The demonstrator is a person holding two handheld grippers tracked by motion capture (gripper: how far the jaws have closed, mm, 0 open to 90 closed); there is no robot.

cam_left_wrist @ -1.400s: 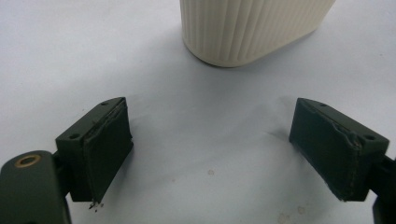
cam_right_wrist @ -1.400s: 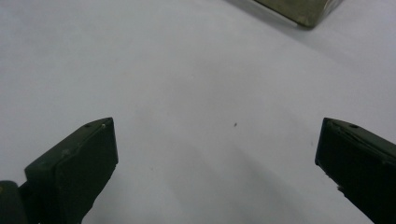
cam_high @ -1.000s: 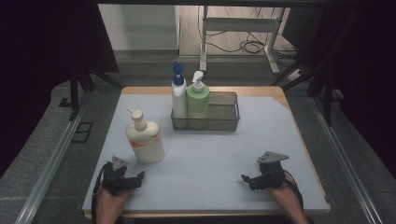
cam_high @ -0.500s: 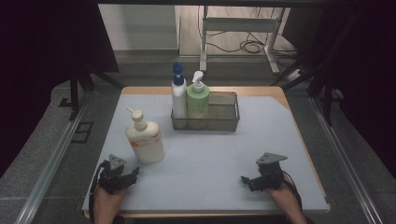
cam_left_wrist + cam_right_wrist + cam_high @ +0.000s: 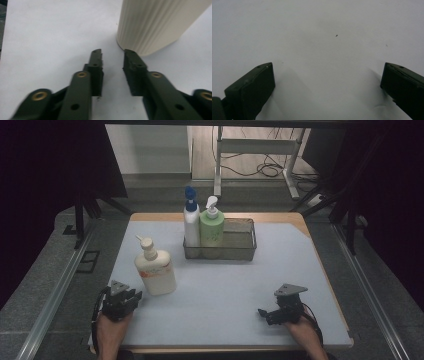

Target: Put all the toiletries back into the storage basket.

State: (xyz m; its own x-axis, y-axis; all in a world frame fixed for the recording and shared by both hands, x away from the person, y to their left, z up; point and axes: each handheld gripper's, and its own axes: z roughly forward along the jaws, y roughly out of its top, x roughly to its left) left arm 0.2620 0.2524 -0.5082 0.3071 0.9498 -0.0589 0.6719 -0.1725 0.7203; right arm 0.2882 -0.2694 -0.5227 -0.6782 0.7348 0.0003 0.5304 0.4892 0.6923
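Observation:
A cream pump bottle [image 5: 156, 272] stands upright on the left of the pale mat [image 5: 225, 285]. Its ribbed base [image 5: 155, 25] rises just beyond and right of my left gripper [image 5: 113, 53]. That gripper [image 5: 133, 296] lies low on the mat at the bottle's near-left. Its jaws have just been closing and stand a narrow gap apart with nothing between them; the right tip is close to the bottle's foot. My right gripper [image 5: 263, 313] rests near the front right edge. In its own view the right gripper [image 5: 327, 75] stands wide open over bare mat.
A wire basket [image 5: 248, 254] sits at the back centre. A white bottle with a blue pump [image 5: 191, 222] and a green pump bottle [image 5: 212, 227] stand in its left half. The table's wooden edge [image 5: 340, 315] runs along the right and front.
The left gripper's jaws have narrowed from wide apart to a small gap, and the hand shifted slightly. The right gripper and the bottles stay where they were.

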